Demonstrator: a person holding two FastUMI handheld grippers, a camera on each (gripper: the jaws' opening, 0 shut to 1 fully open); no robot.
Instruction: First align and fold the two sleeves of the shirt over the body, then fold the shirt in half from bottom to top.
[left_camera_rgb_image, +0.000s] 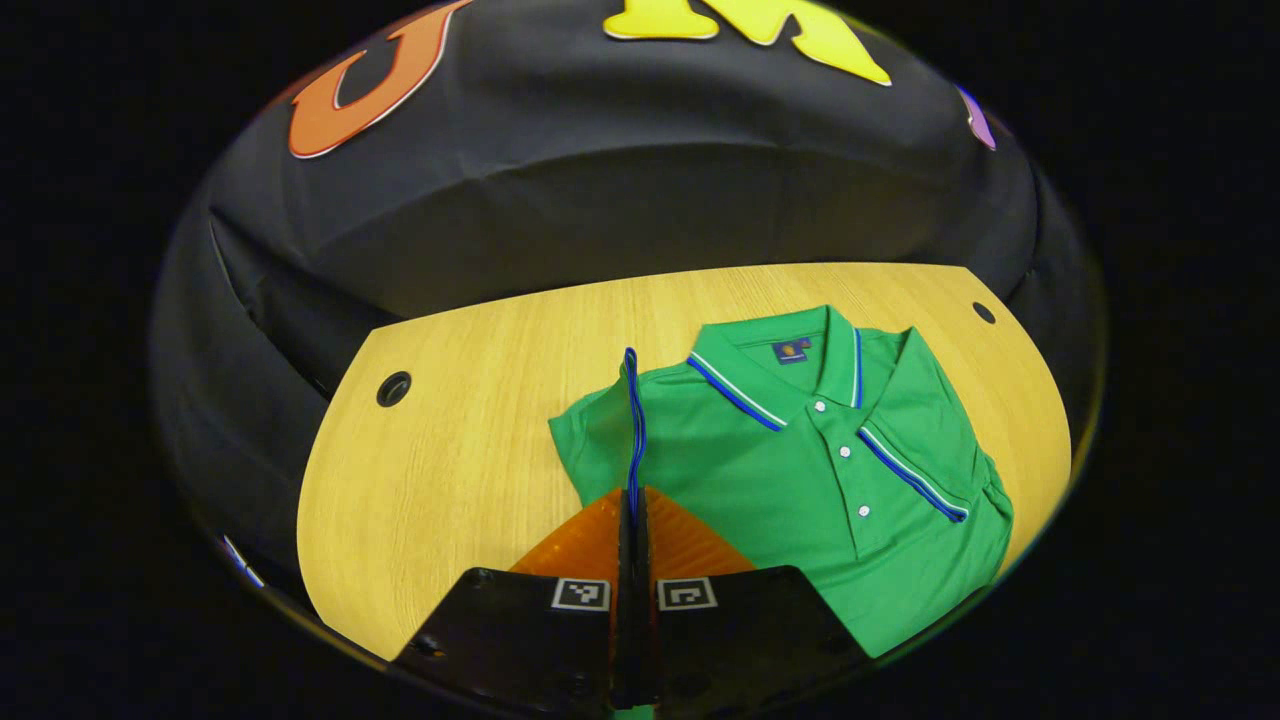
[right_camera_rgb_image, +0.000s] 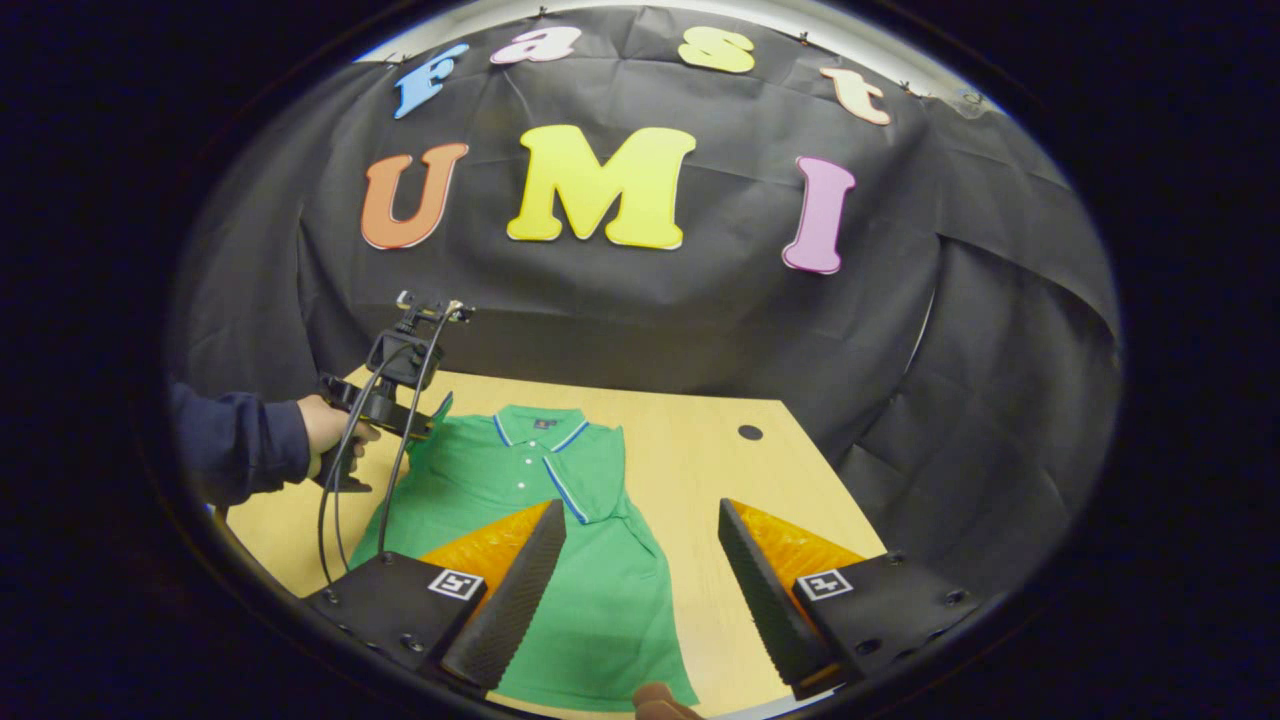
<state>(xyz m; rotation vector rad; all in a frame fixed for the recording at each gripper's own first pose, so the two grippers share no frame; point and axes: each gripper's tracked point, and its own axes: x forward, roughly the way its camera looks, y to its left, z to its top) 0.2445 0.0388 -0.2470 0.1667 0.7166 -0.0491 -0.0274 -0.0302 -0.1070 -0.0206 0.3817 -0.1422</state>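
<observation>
Wooden tabletop (left_camera_rgb_image: 480, 420) carries green shirt (left_camera_rgb_image: 800, 470); left gripper (left_camera_rgb_image: 632, 500) fingers pinched on shirt's sleeve edge (left_camera_rgb_image: 632, 410); right gripper (right_camera_rgb_image: 640, 560) fingers spread wide above shirt, holding nothing

Left gripper (left_camera_rgb_image: 633, 500) clamped on blue-trimmed sleeve edge (left_camera_rgb_image: 631, 420) of green polo shirt (left_camera_rgb_image: 800, 470), wooden table (left_camera_rgb_image: 450, 450).

table (left_camera_rgb_image: 480, 420): light wood, 2 round dark holes near far corners | on it: shirt (left_camera_rgb_image: 800, 470), green, lying flat, collar toward wall
</observation>
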